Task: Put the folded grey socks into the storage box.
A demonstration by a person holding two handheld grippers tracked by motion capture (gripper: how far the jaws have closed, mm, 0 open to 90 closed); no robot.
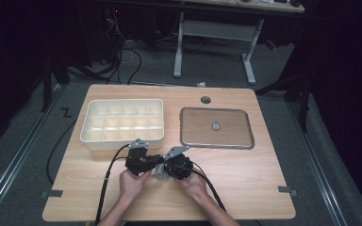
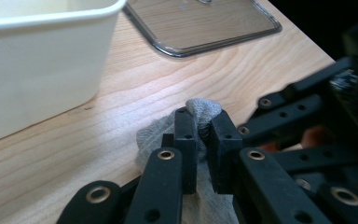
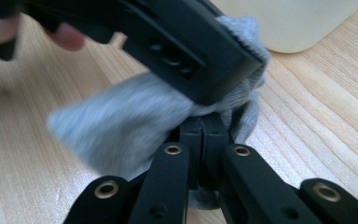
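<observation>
Two grippers, both clamped on my grey sock [image 2: 204, 108] near the table's [image 1: 245, 183] front edge: left gripper [image 2: 204, 135] and right gripper [image 3: 203, 128] pinch it between them. Farther back I see a white divided organizer box [image 1: 122, 120], compartments empty, and a clear lid [image 1: 217, 128] lying flat.

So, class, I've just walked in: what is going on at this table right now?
A person is working a small grey cloth with two hand-held grippers near the front of the wooden table. The left gripper is shut on one bunched end of the cloth, and the right gripper pinches another part, the two meeting close together. Behind them stand a white compartment box, whose cells look empty, and a clear lid lying flat beside it. The cloth has not gone into the box.
</observation>
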